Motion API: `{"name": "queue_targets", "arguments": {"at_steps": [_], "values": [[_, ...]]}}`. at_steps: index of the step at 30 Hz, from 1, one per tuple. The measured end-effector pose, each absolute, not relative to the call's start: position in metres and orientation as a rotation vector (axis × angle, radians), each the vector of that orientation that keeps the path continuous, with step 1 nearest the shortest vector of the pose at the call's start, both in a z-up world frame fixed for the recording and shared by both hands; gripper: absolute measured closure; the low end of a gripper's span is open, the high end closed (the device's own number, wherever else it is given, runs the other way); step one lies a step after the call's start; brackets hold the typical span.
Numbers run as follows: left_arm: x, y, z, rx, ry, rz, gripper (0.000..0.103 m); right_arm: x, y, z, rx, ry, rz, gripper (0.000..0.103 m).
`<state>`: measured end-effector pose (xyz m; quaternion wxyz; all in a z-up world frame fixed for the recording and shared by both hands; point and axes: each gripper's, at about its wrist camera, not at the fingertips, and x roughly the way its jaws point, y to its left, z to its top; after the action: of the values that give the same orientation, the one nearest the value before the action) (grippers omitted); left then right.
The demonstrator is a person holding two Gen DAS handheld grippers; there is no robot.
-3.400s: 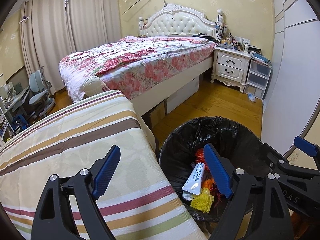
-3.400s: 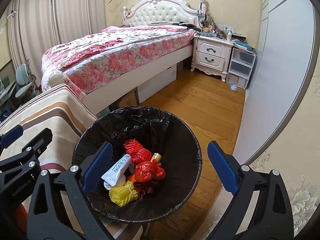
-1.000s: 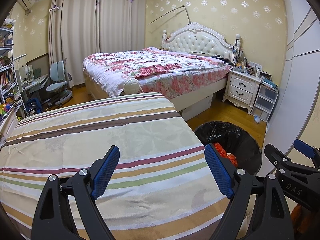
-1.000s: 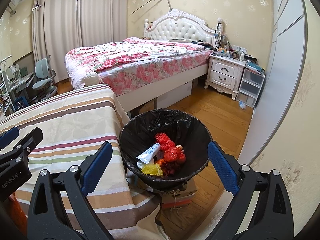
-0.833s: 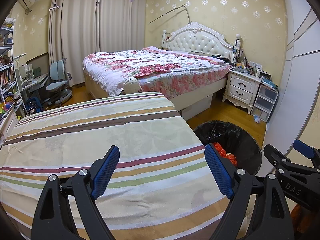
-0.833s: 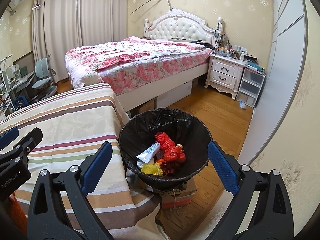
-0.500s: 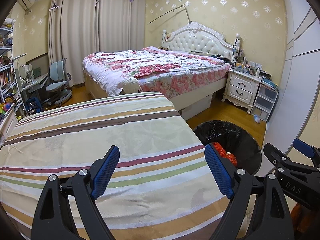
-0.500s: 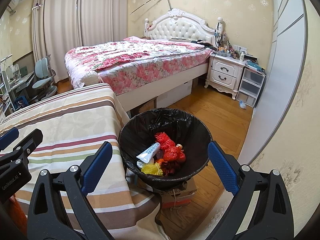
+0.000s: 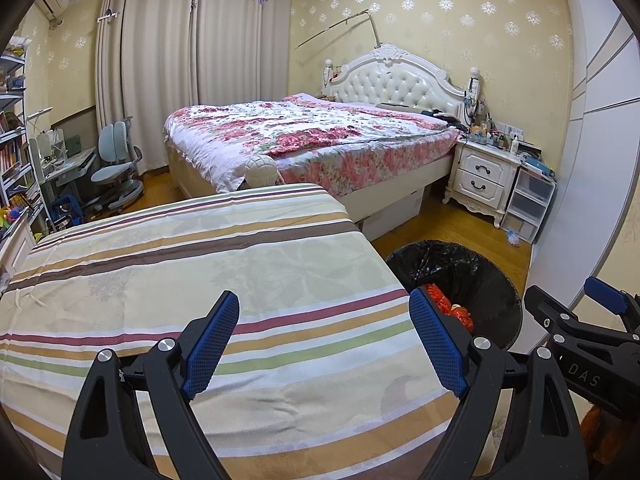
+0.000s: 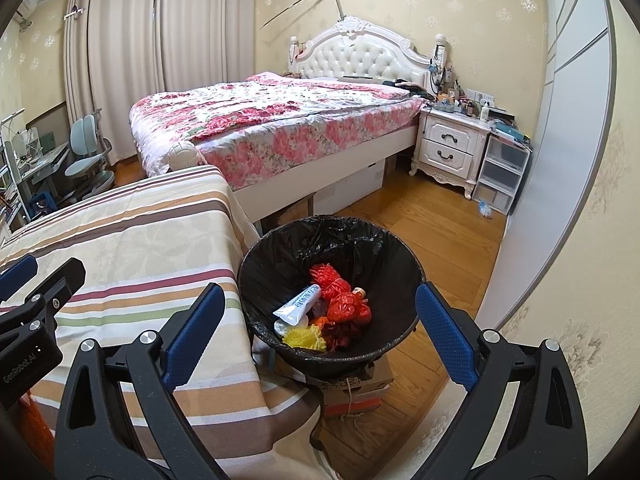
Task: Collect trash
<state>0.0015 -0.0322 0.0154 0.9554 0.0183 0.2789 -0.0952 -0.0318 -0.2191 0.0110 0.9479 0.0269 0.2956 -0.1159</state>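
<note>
both grippers, left gripper (image 9: 324, 340) and right gripper (image 10: 316, 336), gape empty; only right view shows the bin's (image 10: 256, 264) tube (image 10: 298, 306).

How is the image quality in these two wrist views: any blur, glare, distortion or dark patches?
Left wrist view: sharp, no motion blur; strong fisheye bending of the wardrobe edge, black vignette in the corners, even warm light on the striped cloth. Right wrist view: equally sharp; the bin liner shows small glints, its contents are well lit, and the floor shows no harsh glare.
</note>
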Motion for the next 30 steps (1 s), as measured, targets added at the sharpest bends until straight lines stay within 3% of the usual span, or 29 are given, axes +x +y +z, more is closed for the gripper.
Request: {"name": "queue_targets", "arguments": {"at_steps": [30], "values": [[-0.001,-0.036,0.013,0.016,0.551,-0.219,0.019,-0.032,-0.219,0.012,0.056,0.603,-0.237,0.009]]}}
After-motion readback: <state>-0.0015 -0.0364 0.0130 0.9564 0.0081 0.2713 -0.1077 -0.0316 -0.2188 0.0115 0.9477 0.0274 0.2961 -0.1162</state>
